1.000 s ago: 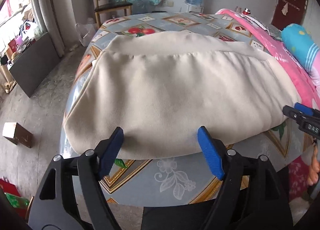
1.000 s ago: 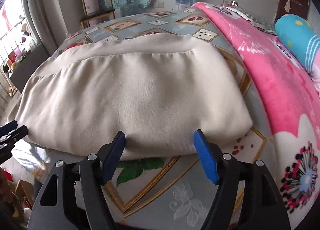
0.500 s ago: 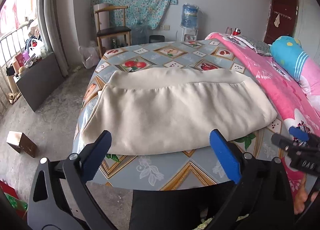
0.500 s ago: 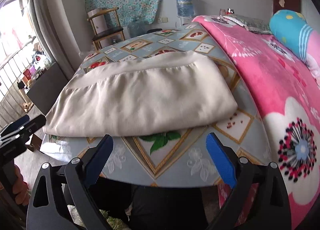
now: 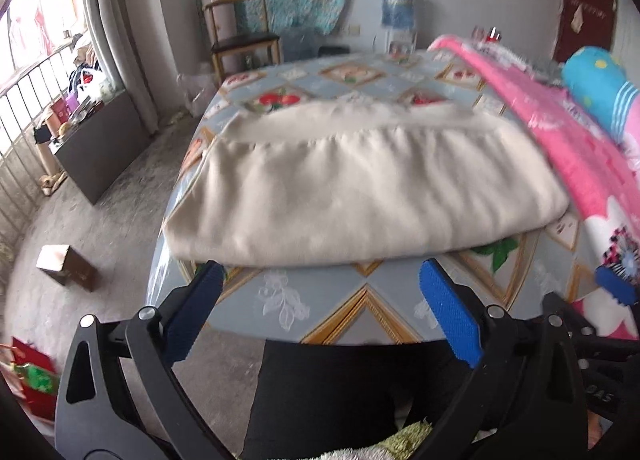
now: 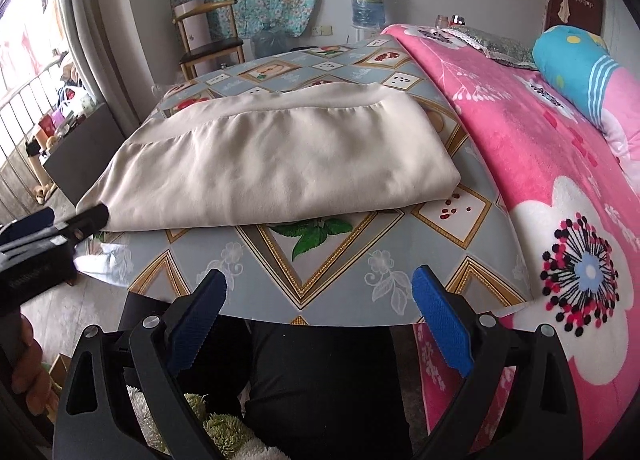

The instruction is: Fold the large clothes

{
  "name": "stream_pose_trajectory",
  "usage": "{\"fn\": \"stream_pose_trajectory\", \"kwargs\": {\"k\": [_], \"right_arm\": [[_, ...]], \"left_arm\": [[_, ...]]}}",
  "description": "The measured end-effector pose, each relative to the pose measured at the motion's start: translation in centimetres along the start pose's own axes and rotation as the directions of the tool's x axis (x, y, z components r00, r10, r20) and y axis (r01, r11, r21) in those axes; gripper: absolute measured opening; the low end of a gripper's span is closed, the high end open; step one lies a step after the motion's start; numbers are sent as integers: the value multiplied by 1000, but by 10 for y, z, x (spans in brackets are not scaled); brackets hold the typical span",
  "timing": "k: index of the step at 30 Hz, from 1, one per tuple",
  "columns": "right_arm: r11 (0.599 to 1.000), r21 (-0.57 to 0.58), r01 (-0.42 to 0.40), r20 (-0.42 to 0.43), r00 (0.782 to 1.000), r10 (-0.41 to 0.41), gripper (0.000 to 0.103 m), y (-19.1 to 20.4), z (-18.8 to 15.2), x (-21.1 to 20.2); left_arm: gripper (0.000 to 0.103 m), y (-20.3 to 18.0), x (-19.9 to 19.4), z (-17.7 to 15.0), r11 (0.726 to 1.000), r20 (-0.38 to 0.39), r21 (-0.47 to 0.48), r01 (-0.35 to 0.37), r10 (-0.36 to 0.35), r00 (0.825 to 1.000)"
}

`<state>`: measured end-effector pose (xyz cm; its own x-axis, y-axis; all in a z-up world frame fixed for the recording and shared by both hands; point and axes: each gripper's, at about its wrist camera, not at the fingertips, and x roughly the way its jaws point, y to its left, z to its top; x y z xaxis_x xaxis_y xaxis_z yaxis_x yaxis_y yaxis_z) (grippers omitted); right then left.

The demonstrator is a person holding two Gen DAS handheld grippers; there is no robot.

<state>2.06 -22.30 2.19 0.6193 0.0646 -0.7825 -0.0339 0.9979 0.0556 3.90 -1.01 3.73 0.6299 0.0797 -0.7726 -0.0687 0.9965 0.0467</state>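
Observation:
A cream garment (image 5: 360, 188) lies folded into a wide flat rectangle on the table (image 5: 320, 308), with its gathered hem band at the far side. My left gripper (image 5: 320, 272) hangs open just short of the garment's near edge, over the table's front, with nothing between its blue pads. The right gripper (image 6: 319, 280) is likewise open and empty, back from the garment (image 6: 280, 168) above the table rim (image 6: 340, 292). Each gripper shows in the other's view: the right one (image 5: 612, 284) at the right border, the left one (image 6: 52, 228) at the left border.
A pink flowered blanket (image 6: 540, 180) and a blue pillow (image 6: 572, 64) lie along the right. A wooden chair (image 5: 240, 36) and a water jug (image 6: 367, 0) stand beyond the table. A cardboard box (image 5: 66, 268) sits on the floor at left. The person's dark trousers (image 5: 332, 392) are below.
Both grippers have drawn back and up from the garment's near edge, and their jaws have spread wider. The garment stays flat on the table.

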Motion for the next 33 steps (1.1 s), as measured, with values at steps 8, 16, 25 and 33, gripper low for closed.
{"fn": "stream_pose_trajectory", "kwargs": {"k": [8, 16, 25, 33], "right_arm": [[1000, -16, 18, -65, 998, -19, 92, 7, 8, 14], [999, -27, 30, -84, 996, -32, 92, 14, 12, 21], [998, -32, 46, -87, 995, -49, 92, 16, 15, 22], [998, -21, 55, -88, 994, -57, 92, 14, 17, 22]], "left_arm": [[95, 3, 22, -17, 998, -146, -69, -10, 0, 989], [95, 6, 25, -18, 998, -153, -69, -6, -4, 988], [95, 5, 28, -14, 998, -157, -62, 12, -21, 987], [95, 1, 29, -11, 998, -157, -47, 31, -38, 987]]}}
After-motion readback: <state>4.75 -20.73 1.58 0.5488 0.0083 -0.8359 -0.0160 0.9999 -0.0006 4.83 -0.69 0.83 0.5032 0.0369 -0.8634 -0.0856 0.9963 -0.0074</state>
